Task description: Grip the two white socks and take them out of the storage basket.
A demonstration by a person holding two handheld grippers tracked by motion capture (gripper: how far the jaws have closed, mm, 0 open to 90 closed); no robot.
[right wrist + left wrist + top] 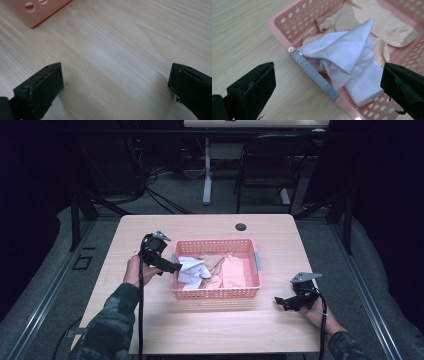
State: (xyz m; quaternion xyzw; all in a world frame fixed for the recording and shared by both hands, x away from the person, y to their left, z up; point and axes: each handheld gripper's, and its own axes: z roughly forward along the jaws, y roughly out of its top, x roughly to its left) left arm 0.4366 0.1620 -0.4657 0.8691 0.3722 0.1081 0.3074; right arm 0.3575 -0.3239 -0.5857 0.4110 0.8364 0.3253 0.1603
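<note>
A pink perforated basket stands in the middle of the wooden table. Inside it lie a white sock at the left and beige socks to its right. In the left gripper view the white sock drapes over the basket's left rim, beside a grey handle strip. My left gripper hovers open at that left rim, its jaws spread wide on either side of the sock. My right gripper rests open low over bare table right of the basket, nothing between its jaws.
A dark round grommet sits near the table's far edge. The basket's near corner shows at the upper left of the right gripper view. A black chair and a desk leg stand beyond the table.
</note>
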